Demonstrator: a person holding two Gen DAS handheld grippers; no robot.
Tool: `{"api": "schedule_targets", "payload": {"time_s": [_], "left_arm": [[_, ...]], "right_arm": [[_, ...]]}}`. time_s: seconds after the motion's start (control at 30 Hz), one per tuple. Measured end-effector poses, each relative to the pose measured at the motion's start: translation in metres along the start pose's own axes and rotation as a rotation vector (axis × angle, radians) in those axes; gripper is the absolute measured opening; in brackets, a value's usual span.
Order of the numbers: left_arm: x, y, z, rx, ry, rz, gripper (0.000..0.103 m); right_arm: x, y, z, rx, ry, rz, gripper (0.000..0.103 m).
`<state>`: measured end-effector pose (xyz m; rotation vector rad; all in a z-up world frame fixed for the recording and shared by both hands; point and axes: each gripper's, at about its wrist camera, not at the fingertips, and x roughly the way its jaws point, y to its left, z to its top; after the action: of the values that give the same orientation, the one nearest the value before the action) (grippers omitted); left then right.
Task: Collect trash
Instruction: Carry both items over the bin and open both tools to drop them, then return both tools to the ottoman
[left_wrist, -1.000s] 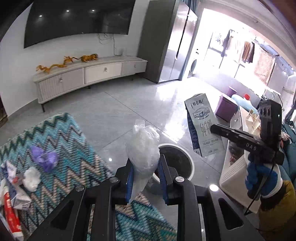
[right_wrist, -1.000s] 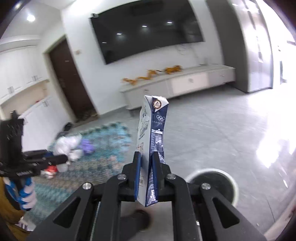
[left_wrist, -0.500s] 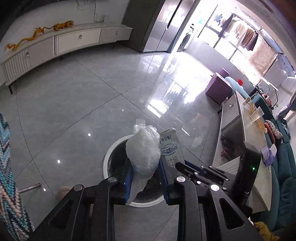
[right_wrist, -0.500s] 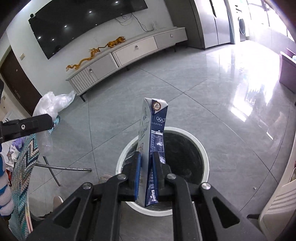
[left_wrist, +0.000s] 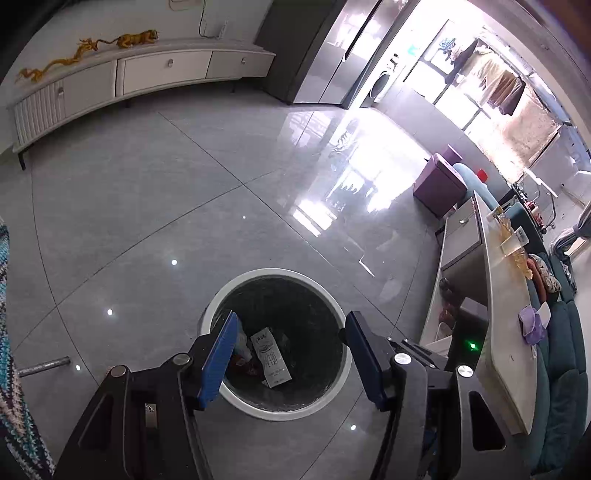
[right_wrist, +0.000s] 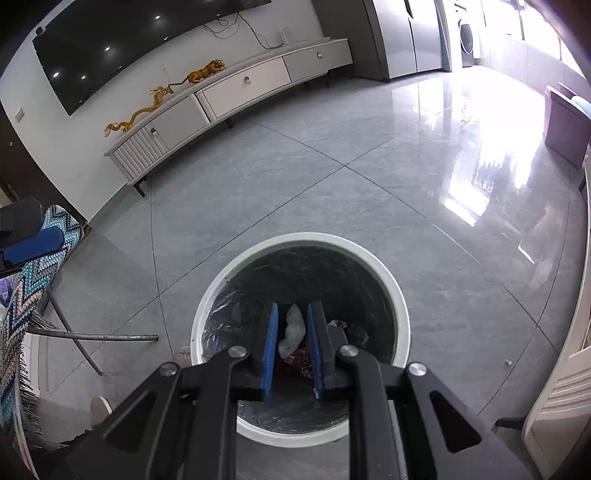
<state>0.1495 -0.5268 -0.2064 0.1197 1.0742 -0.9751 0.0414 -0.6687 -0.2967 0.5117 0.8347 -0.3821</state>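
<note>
You hold both grippers over the round white-rimmed, black-lined trash bin (left_wrist: 275, 408) so drops fall straight in: left gripper (left_wrist: 290, 356) jaws wide apart, right gripper (right_wrist: 291, 350) jaws parted and empty, white milk carton (left_wrist: 270, 357) and crumpled clear plastic bag (right_wrist: 293, 328) lying inside.

We are in a home's living room. A large dark TV (right_wrist: 140, 44) hangs on a white wall above a long, low cabinet (right_wrist: 236, 92) with drawers, where golden dragon (right_wrist: 140, 110) and tiger (right_wrist: 205, 72) figurines stand. Glossy grey floor tiles (left_wrist: 184, 192) reflect daylight from a bright balcony, where laundry (left_wrist: 498, 85) hangs beside a washing machine (left_wrist: 384, 83). A tall steel fridge (left_wrist: 332, 51) stands at the end of the cabinet. We also see a purple ottoman (left_wrist: 439, 184), a teal sofa (left_wrist: 565, 369), a white table (left_wrist: 498, 302) before it, and a zigzag-patterned cloth (right_wrist: 26, 288) draped over a folding table.
</note>
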Motion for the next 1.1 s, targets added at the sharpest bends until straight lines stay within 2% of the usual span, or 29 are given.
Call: {"api": "schedule_targets", "payload": {"time_s": [0.17,0.27,0.33,0.37,0.63,0.93,1.1], "left_arm": [[-0.046,-0.013,-0.009,0.031,-0.077,0.003,0.057],[-0.079,-0.017,-0.016,0.053,-0.096,-0.004,0.057],[-0.102,-0.016,-0.022,0.066,-0.119,0.009,0.057],[-0.114,-0.016,-0.026,0.072,-0.13,0.022,0.057],[-0.202,0.016,-0.068,0.046,-0.215,0.1,0.058],[-0.306,0.079,-0.144,-0.009,-0.341,0.279,0.058],[-0.364,0.125,-0.193,-0.088,-0.406,0.405,0.058]], "right_arm": [[-0.05,0.014,0.007,-0.032,-0.084,-0.021,0.016],[-0.083,0.025,0.014,-0.056,-0.138,-0.028,0.019],[-0.106,0.038,0.016,-0.074,-0.174,-0.017,0.037],[-0.117,0.046,0.017,-0.087,-0.19,-0.008,0.04],[-0.182,0.123,0.014,-0.214,-0.266,0.078,0.042],[-0.228,0.224,0.003,-0.358,-0.305,0.21,0.042],[-0.237,0.277,-0.01,-0.427,-0.296,0.305,0.042]]}}
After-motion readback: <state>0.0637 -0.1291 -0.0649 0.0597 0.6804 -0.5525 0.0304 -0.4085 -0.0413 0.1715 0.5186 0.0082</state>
